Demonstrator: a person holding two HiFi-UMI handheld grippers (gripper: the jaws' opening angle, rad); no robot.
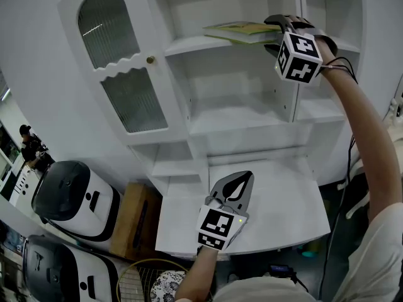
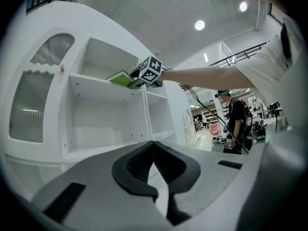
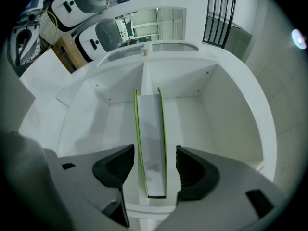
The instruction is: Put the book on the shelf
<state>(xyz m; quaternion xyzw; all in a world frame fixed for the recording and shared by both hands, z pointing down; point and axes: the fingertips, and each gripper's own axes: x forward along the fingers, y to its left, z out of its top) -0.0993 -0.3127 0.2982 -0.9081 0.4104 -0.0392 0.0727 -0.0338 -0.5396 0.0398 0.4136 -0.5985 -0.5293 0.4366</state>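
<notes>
1. My right gripper (image 1: pixel 282 29), at the upper right of the head view, has its jaws apart on either side of the book (image 3: pixel 150 148) and not pressing it. I judge the shelf (image 1: pixel 189 44) carries the book alone.
2. My left gripper (image 1: pixel 238 182), at low centre, waits with its jaws closed and empty.
3. The book lies flat: thin, with green covers and pale page edges.

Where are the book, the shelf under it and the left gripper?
book (image 1: pixel 239 29): head view, green top cover.
shelf (image 1: pixel 189 43): head view, bare front edge.
left gripper (image 1: pixel 245 175): head view, between its shut fingertips.
</notes>
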